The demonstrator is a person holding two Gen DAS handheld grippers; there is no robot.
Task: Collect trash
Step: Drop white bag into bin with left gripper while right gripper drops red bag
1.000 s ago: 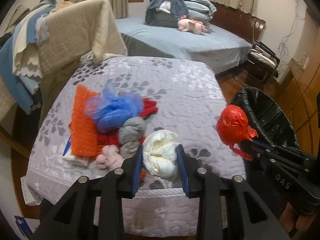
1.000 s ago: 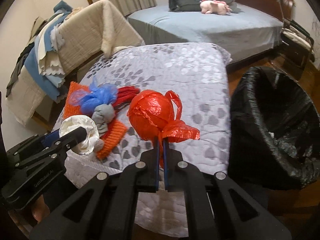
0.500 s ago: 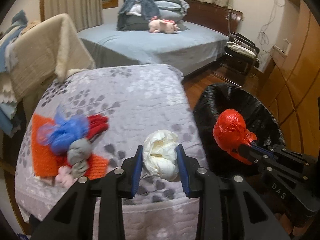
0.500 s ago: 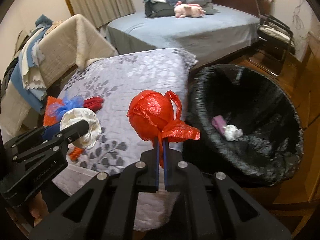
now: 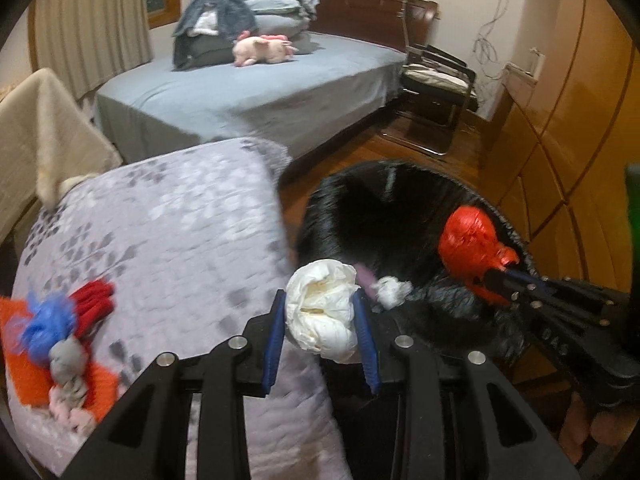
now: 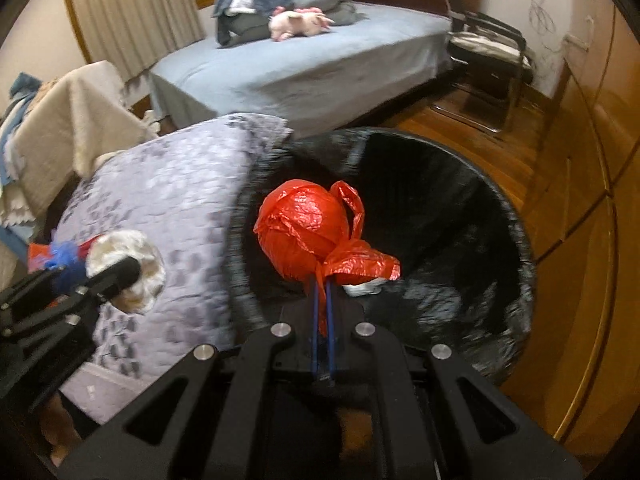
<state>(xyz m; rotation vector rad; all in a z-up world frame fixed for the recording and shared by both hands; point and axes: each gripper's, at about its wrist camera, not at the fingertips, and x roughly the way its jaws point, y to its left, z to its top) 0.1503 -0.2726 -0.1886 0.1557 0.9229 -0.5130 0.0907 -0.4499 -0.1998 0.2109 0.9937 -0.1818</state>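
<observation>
My left gripper (image 5: 322, 312) is shut on a crumpled white paper wad (image 5: 322, 314) and holds it at the near edge of the black-lined trash bin (image 5: 396, 200). My right gripper (image 6: 323, 286) is shut on the knot of a red plastic bag ball (image 6: 304, 228), held over the bin's mouth (image 6: 448, 208). In the left wrist view the red ball (image 5: 470, 240) hangs over the bin's right side. A small white wad (image 5: 390, 290) and a purple scrap (image 5: 365, 274) lie inside the bin. In the right wrist view the white wad (image 6: 128, 270) is still over the quilt.
A grey patterned quilt (image 5: 168, 240) covers the table left of the bin. A pile of orange, blue, red and grey cloth items (image 5: 56, 344) lies on its left. A bed (image 5: 248, 88), a chair (image 5: 436, 88) and wooden cabinets (image 5: 568, 128) stand behind and right.
Both grippers have swung right from over the quilt to the trash bin, still holding their loads. The red ball is now over the bin's opening.
</observation>
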